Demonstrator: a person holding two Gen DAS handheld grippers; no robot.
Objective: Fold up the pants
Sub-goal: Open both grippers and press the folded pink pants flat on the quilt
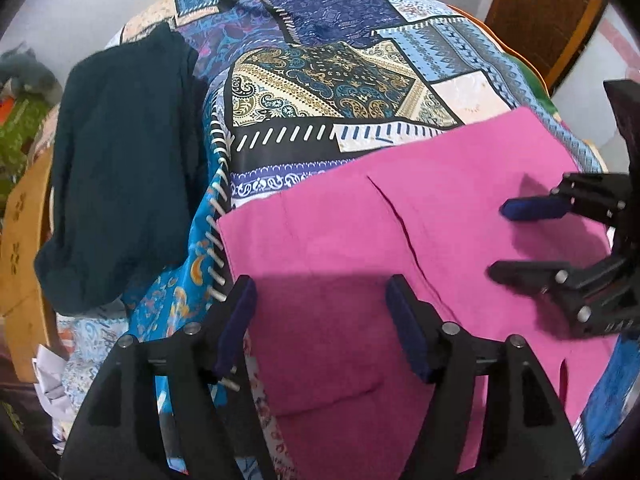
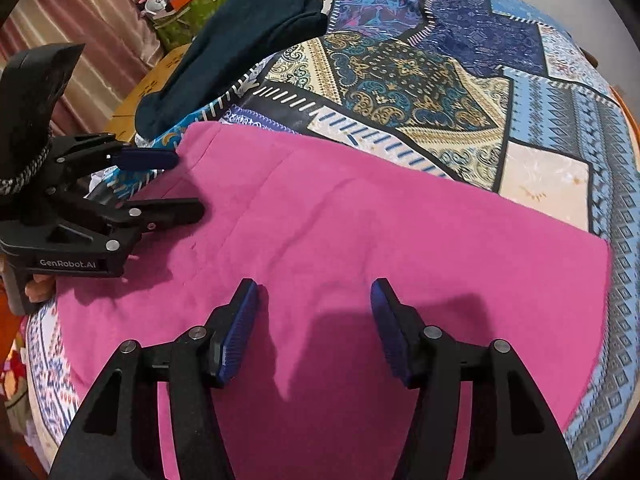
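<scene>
Pink pants (image 1: 360, 240) lie flat and folded on a patterned blue bedspread (image 1: 340, 80); they fill the lower middle of the right wrist view (image 2: 360, 240) too. My left gripper (image 1: 320, 292) is open and empty, hovering over the pants' left part. It shows at the left of the right wrist view (image 2: 188, 184). My right gripper (image 2: 314, 296) is open and empty over the pants' middle. It shows at the right of the left wrist view (image 1: 496, 236).
A dark teal garment (image 1: 124, 160) lies folded on the bed's left side, also in the right wrist view (image 2: 240, 48). A wooden piece of furniture (image 1: 24, 248) stands left of the bed. A brown door (image 1: 548, 12) is at the back right. Clutter (image 2: 188, 4) sits beyond the bed.
</scene>
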